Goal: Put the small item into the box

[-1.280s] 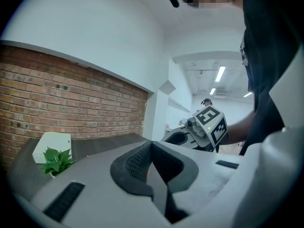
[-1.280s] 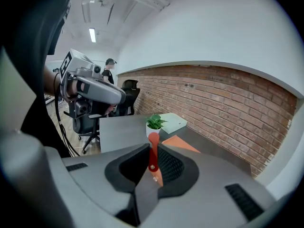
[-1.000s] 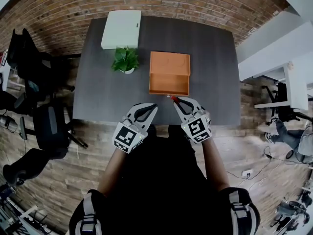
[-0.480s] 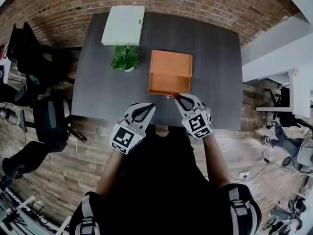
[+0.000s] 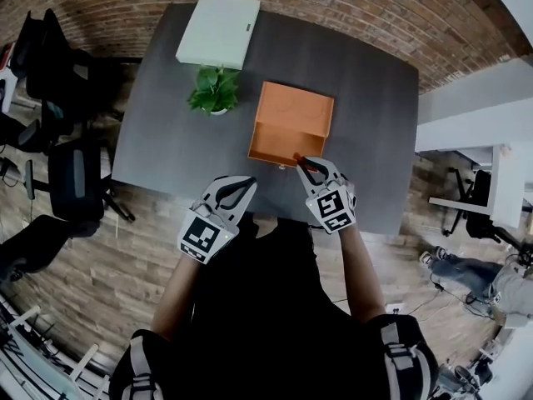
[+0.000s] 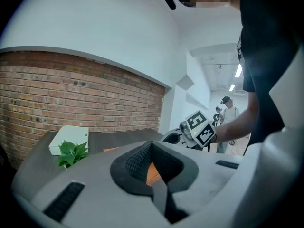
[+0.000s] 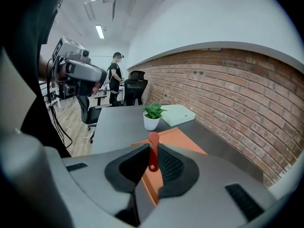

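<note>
Person in a black top, with grey, black-striped straps at the shoulders. Each hand carries a pale grey claw, left and right, with black ribbed pads and a cube bearing black-and-white square markers.

The place is an open-plan office. A dark grey desk stands near an exposed brick wall at 12 o'clock, and a small potted plant sits on it. Black swivel chairs cluster at 9 o'clock on a wood-plank floor, and a white desk stands at 3 o'clock. The right gripper view shows ceiling strip lights and a person standing farther back among more chairs.
</note>
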Available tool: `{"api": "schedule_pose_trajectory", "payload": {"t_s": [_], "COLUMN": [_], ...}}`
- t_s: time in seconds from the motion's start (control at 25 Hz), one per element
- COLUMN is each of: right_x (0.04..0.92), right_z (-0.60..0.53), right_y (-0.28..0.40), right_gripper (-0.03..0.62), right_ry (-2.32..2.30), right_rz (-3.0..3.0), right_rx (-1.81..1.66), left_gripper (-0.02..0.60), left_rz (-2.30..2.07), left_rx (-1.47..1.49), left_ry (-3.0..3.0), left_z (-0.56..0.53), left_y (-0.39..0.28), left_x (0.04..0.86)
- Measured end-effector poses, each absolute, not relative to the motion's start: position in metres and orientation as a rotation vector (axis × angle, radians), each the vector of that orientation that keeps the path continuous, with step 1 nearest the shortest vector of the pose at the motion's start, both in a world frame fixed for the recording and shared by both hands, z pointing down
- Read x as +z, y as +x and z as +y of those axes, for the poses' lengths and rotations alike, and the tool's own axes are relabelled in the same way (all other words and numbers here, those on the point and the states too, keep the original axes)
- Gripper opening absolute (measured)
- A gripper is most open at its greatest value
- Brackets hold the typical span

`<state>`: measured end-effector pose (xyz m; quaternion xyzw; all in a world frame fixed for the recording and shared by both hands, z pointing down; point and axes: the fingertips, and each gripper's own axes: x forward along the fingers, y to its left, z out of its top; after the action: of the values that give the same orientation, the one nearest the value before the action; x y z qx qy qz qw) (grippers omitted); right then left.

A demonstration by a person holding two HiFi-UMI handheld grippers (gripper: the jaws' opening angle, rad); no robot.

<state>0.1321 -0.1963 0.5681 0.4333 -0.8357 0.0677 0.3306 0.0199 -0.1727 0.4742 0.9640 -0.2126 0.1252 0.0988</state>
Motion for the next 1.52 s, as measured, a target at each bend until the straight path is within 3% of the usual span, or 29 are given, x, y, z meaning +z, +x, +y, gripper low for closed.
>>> {"api": "schedule_pose_trajectory", "payload": {"t_s": [1.52], "right_x": [0.702], "right_z": [-0.246], "right_y": [0.125], "right_gripper": [0.064], "right_ry": [0.875], "right_rz": [-2.091], "right_rx": [0.3], "left_gripper": [0.021], "left_rz": [-0.731], "left_rx": [0.472], "left_ry": [2.759], "left_z": [-0.186], "left_y": [0.009], "left_x": [0.501]}}
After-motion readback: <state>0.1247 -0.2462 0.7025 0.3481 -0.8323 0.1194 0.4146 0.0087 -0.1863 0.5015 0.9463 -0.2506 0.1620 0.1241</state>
